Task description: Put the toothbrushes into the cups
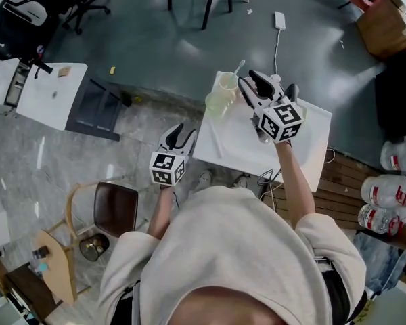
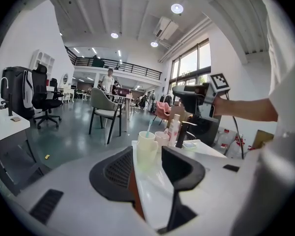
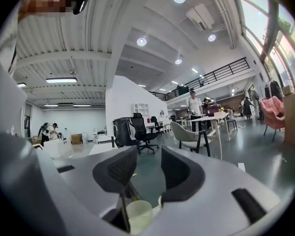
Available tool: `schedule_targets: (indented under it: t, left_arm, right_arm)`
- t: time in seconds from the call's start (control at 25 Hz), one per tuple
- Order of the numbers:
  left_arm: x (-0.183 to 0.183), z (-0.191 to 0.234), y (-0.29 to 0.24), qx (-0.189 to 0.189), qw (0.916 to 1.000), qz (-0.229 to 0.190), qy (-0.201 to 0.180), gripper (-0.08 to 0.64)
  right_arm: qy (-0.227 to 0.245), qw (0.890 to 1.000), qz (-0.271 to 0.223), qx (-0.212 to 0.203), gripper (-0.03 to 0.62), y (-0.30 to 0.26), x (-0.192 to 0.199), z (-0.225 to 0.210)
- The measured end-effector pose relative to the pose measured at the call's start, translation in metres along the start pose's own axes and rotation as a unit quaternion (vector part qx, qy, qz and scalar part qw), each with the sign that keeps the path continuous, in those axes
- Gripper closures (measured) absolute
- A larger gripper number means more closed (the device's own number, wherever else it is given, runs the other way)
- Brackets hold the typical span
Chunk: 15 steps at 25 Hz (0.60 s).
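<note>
Both our grippers stand open and empty; the right gripper [image 1: 250, 81] hovers just beside the green cup [image 1: 223, 97] with a toothbrush [image 1: 239, 66] standing in it, while the left gripper [image 1: 183, 131] is farther off.

Head view steeply overhead; both gripper views low, near-level; common ground: table [image 1: 314, 133], probably the pale cup [image 2: 146, 149].

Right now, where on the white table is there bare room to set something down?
On the table, the near-right stretch between the right gripper and the edge looks bare. The far-left corner is crowded: a pale green cup with a toothbrush, a pink cup and a bottle.
</note>
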<state>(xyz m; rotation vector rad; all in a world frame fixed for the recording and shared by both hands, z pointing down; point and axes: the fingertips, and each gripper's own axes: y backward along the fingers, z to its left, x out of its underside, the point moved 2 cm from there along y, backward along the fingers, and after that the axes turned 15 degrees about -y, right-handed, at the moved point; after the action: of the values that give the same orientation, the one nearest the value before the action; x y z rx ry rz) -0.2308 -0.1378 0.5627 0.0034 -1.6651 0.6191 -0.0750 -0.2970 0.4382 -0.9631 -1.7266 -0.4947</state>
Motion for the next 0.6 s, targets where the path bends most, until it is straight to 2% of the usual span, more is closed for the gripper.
schedule_targets:
  t: [0.2, 0.6]
  left_arm:
    - [0.001, -0.005, 0.002, 0.002, 1.0000, -0.001, 0.001, 0.377]
    - [0.011, -0.001, 0.014, -0.005, 0.9999, 0.000, 0.009, 0.380]
  right_arm:
    - [0.018, 0.999, 0.015, -0.028, 0.451, 0.017, 0.012, 0.040]
    - [0.019, 0.994, 0.100, -0.034, 0.457, 0.003, 0.088, 0.069]
